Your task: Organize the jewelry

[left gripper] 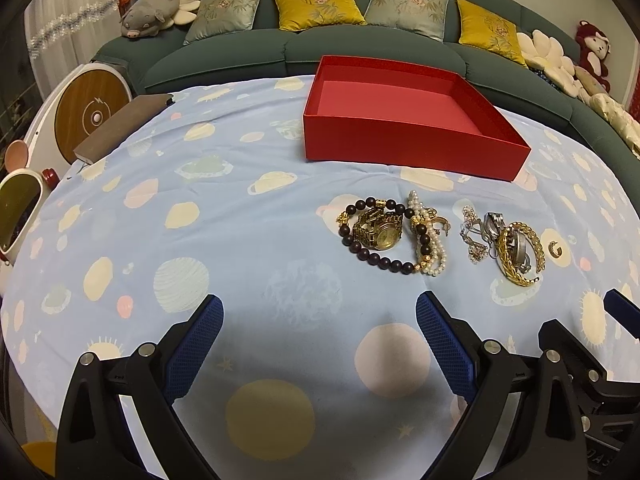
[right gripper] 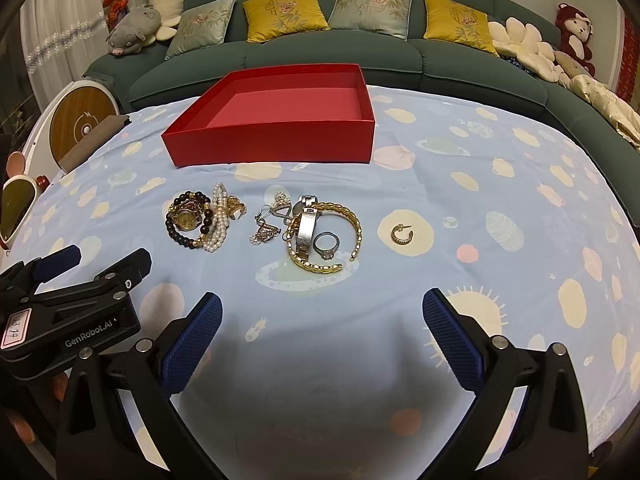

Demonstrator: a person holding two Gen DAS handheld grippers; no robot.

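One red box [right gripper: 272, 142] sits at the far side of the bench. Jewelry count: one gold watch [right gripper: 186, 218], one dark bead bracelet [right gripper: 208, 220], one pearl strand [right gripper: 219, 226], one silver watch [right gripper: 306, 228], one gold chain bangle [right gripper: 354, 224], one stone ring [right gripper: 326, 246], one gold hoop earring [right gripper: 402, 234] off right. Silver dangly pieces [right gripper: 266, 228] are too tangled to count. Four cushions on one sofa [right gripper: 400, 64]: two yellow, two grey-green.

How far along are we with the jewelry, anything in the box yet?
Nothing done: the red box is empty. Nothing in hand: the left gripper and right gripper hover open. Everything is left on the cloth: gold watch, pearl bracelet, gold chain bracelet, ring, hoop earring.
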